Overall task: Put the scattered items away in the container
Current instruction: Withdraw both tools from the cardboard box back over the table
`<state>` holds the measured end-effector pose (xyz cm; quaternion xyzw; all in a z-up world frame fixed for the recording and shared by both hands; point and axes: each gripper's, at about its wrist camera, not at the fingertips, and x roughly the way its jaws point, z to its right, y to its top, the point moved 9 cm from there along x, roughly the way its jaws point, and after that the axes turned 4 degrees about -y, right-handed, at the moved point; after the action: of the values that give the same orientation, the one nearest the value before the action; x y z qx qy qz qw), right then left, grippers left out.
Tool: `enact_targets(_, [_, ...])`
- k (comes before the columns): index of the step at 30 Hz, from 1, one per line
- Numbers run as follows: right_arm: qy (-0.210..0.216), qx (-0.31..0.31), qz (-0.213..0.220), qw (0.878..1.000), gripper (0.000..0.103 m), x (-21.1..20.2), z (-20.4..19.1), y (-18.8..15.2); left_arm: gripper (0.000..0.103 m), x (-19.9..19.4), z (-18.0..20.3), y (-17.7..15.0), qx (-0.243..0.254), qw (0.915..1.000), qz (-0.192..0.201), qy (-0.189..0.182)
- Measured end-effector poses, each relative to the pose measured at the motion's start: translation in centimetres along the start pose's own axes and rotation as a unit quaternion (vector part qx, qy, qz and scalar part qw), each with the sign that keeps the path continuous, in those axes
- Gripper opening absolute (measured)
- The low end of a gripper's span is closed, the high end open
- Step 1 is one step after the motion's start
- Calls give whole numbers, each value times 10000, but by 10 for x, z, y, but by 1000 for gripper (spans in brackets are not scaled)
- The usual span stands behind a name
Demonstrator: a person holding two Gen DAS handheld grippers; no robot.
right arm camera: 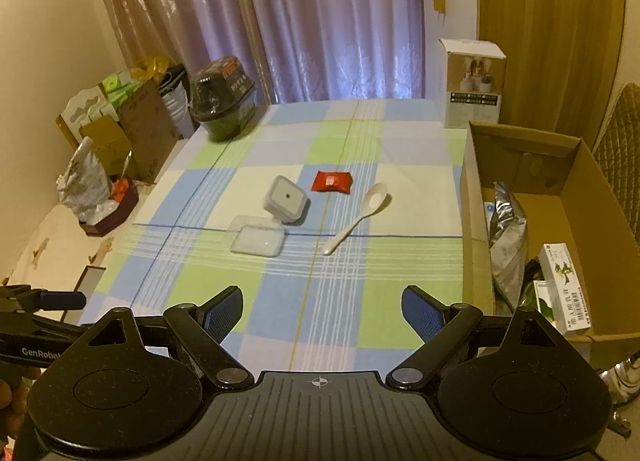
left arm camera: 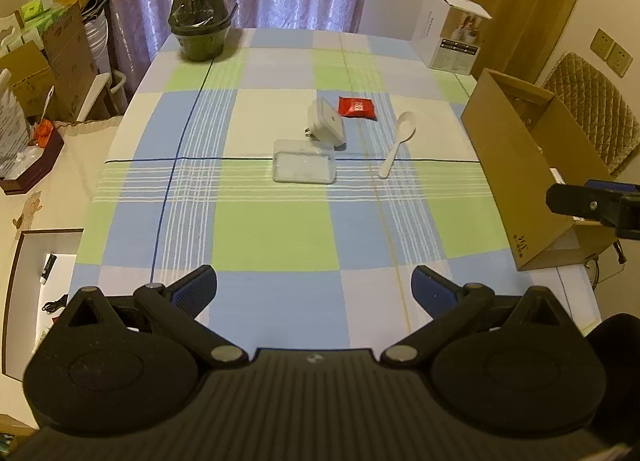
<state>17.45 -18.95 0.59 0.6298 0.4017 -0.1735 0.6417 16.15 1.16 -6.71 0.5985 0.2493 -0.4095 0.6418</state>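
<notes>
Scattered across the middle of the checked blue, green and white tablecloth (right arm camera: 280,301) lie four small things: a white plastic long-handled spoon (right arm camera: 357,217), a flat red foil sachet (right arm camera: 332,181), a grey-white square plug-in adapter (right arm camera: 286,199) and a shallow clear plastic rectangular tray (right arm camera: 258,240). They sit near the centre of both wrist views, the adapter touching the far edge of the tray, the sachet just beyond it, the spoon apart to the right. The open brown cardboard box (right arm camera: 472,197) stands at the right edge of the frame, already holding a silver foil bag (right arm camera: 507,229) and a white and green carton (right arm camera: 564,285). All four loose items look light. The spoon is stiff and smooth, likely slippery; pinching the handle mid-length seems safest. The sachet is thin and soft, so the fingers would probably need to nip an edge against the cloth. The adapter is a rigid block, tilted on its prongs; its flat sides offer the best hold. The tray looks flimsy and may flex, so take it by a short rim. The left gripper (left arm camera: 314,283) and right gripper (right arm camera: 322,307) both hang low in frame, jaws spread wide and empty.
</notes>
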Motion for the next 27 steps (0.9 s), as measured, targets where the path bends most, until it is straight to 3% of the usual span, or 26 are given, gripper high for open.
enact_targets(15, [-13, -13, -354, 9994, 92, 48, 1, -2, 102, 45, -7, 8, -67, 9997, -240, -30])
enact_targets(27, [-15, 29, -588, 9983, 92, 117, 8, 16, 102, 106, -13, 35, 111, 9995, -295, 6])
